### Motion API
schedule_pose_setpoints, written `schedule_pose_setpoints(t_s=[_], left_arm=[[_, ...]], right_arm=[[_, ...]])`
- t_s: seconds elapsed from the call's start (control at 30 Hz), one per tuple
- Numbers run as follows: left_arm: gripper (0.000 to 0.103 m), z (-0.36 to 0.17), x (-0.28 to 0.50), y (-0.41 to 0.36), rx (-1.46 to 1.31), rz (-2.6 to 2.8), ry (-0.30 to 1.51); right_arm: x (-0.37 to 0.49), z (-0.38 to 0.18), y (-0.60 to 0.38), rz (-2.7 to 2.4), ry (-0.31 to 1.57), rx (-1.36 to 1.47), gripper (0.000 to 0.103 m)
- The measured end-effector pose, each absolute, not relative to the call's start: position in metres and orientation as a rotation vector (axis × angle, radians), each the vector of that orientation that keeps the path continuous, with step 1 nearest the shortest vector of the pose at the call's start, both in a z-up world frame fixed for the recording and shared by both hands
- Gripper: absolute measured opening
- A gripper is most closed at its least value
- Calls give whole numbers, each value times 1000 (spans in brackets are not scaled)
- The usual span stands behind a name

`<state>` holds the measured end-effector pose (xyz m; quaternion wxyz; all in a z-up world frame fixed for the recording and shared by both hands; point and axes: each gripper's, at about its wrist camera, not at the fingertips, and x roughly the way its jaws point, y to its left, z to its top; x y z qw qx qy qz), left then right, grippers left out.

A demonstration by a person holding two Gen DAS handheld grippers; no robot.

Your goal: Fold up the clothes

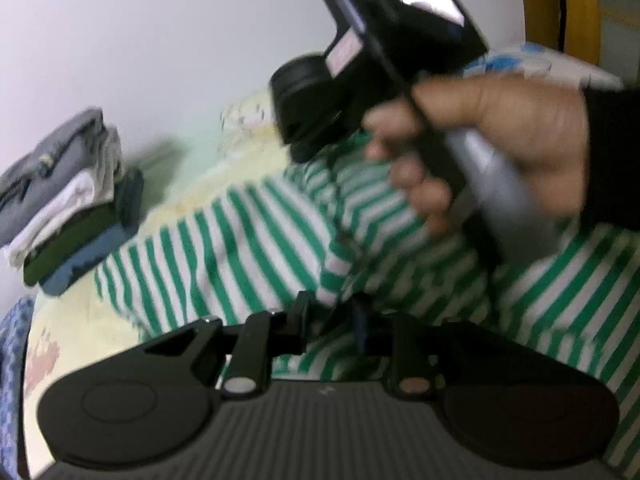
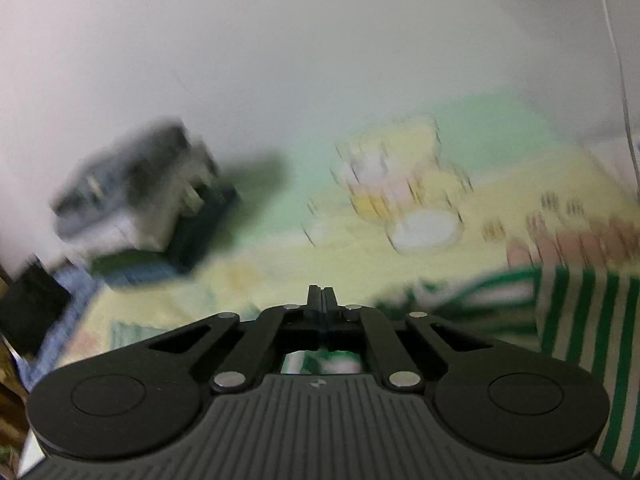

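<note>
A green-and-white striped garment (image 1: pixel 248 240) lies spread on a pale yellow bed sheet (image 1: pixel 224 176). My left gripper (image 1: pixel 332 312) sits at its near edge, and a raised fold of the striped cloth is pinched between the narrow-set jaws. A person's hand (image 1: pixel 500 132) holds the black housing (image 1: pixel 360 60) of the right tool above the garment; its fingers are hidden there. In the right wrist view my right gripper (image 2: pixel 322 300) is shut, with nothing visible between the tips. Striped cloth (image 2: pixel 580 320) shows at its right and below the jaws.
A stack of folded clothes (image 1: pixel 68 208) (image 2: pixel 140 200) stands at the back left against a white wall. A blue patterned cloth (image 1: pixel 12 360) lies at the left edge. A yellow wooden frame (image 1: pixel 576 0) stands at the upper right. The sheet (image 2: pixel 280 272) carries cartoon prints.
</note>
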<state>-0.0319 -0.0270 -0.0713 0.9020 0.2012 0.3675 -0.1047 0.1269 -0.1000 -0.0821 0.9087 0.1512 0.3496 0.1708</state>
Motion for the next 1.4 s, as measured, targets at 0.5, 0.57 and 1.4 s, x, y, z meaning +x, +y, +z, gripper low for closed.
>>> schedule_pose_setpoints(t_s=[0.5, 0.57, 1.4], left_arm=[[65, -86, -97, 40, 183, -91, 843], [70, -88, -99, 47, 150, -72, 838], [78, -79, -124, 60, 122, -85, 839]], right_arm=[[120, -46, 53, 945, 595, -225, 55], [121, -56, 73, 946, 592, -287, 55], [100, -57, -70, 583, 700, 110, 53]])
